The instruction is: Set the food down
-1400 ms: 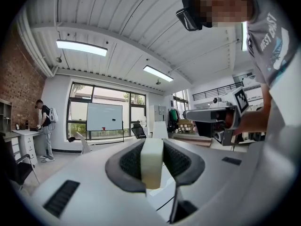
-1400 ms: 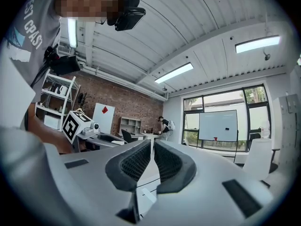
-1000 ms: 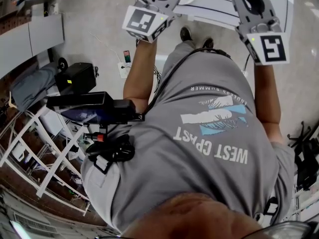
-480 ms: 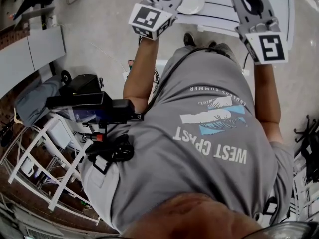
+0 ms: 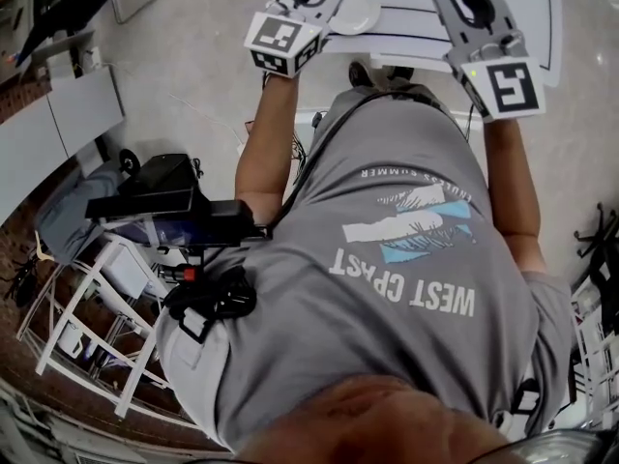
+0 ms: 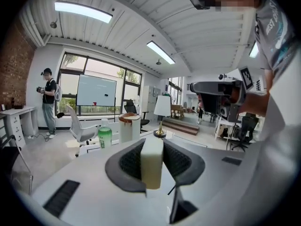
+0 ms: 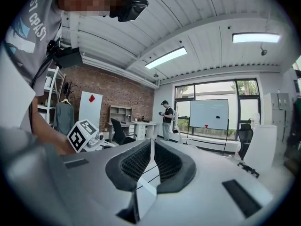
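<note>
Item: one pale block of food (image 6: 152, 164), cream-coloured, rectangular, smooth-sided. It was pinched upright between the two dark ribbed pads of the left tool (image 6: 152, 147), the jaws part-spread to the block's width and pressing on its two broad faces. The block's top stood level with the jaw tips and its lower end hung below the pads. It was held in the air, clear of the white worktop (image 5: 435, 13), and touched nothing but the tool. In the head view the block showed as a small pale piece between the jaws, over the near edge of the worktop. Right tool (image 7: 151, 145): jaws pressed together, tips meeting, with nothing between them; it was raised beside the left tool, well apart from it. The left tool's marker cube (image 7: 83, 134) showed in the right gripper view. Holder: a person in a grey T-shirt (image 5: 406, 259), both forearms raised in front of the chest. Beyond the block, in the left gripper view, were a green bottle (image 6: 104, 136), a white canister (image 6: 129, 127) with a brown top just beside the bottle, and a table lamp (image 6: 162, 113) with a white shade. Behind these stood a white office chair (image 6: 80, 130). A second person (image 6: 47, 100) stood near the windows, beside a whiteboard (image 6: 96, 91).
</note>
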### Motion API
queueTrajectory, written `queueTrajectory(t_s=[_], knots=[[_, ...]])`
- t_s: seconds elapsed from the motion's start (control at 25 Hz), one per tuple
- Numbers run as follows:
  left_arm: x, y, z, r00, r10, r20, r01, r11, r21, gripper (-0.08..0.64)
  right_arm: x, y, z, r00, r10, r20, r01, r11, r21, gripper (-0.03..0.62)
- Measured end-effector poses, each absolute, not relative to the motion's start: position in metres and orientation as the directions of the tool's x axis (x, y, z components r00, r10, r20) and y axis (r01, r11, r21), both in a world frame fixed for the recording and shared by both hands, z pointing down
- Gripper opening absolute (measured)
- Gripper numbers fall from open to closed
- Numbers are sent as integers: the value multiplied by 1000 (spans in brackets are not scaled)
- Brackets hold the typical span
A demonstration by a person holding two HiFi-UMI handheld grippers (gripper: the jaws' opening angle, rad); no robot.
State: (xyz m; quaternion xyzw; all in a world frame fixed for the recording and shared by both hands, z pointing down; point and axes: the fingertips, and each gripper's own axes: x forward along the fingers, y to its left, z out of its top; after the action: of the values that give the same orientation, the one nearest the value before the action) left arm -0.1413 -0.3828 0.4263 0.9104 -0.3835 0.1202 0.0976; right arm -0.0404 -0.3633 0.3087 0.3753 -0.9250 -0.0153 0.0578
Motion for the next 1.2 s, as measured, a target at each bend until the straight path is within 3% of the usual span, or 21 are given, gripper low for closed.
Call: queueTrajectory(t_s=[0.72, 1.2], knots=[[-128, -407, 541, 662, -530, 530, -708, -675, 210, 106, -27, -391, 333, -715, -680, 163, -682, 730, 46, 9], [-124, -392, 616, 633, -298, 715, -624, -743, 242, 106, -34, -404, 349, -714, -674, 189, -680, 732, 39, 9]])
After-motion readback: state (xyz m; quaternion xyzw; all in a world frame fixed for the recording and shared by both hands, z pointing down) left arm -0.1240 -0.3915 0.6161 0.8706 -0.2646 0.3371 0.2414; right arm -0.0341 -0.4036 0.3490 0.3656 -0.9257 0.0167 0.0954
